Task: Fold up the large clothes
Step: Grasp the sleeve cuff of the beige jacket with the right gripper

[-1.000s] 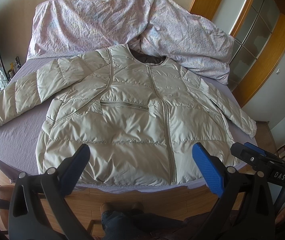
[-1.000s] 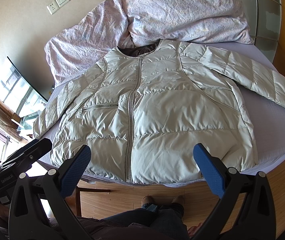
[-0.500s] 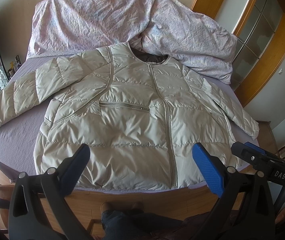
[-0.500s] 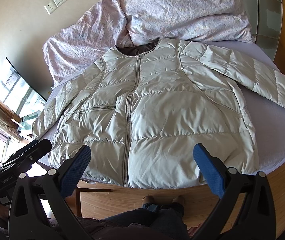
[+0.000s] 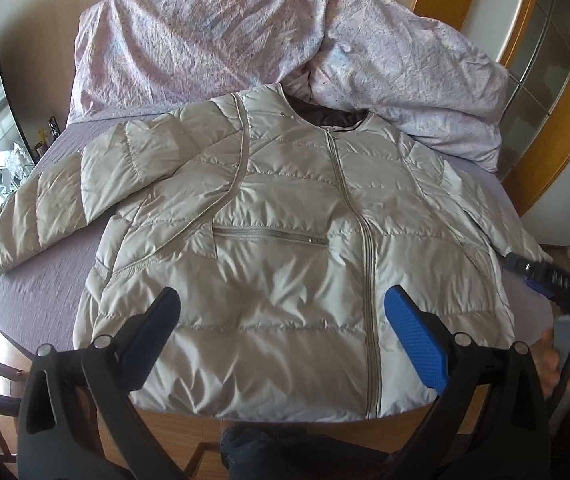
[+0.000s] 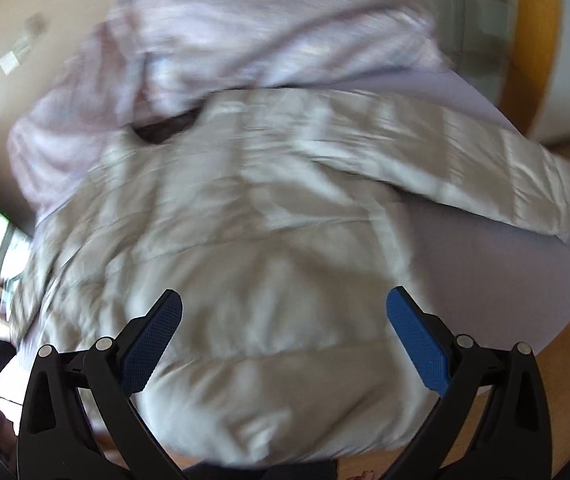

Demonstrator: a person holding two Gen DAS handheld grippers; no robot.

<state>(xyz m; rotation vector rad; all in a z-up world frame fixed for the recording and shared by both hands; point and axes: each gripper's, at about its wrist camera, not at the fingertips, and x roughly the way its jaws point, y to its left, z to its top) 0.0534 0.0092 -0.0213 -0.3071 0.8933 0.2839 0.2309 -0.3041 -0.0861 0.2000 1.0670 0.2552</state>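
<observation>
jacket point(image 5: 285, 248) lies flat on the bed point(image 5: 37, 292) beyond both grippers; jaws apart, holding nothing

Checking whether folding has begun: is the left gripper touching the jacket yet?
Cannot tell. In the left wrist view the left gripper, jaws wide open, overlaps the jacket, but neither contact nor gap shows plainly.

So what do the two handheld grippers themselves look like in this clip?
Both match: the left gripper and right gripper have black plastic linkage arms with round silver pivot pins, ending in flat blue finger pads with fine dimpled texture. No cables or lettering show on them. A bare hand appears blurred at the left view's edge; no sleeve is discernible.
</observation>
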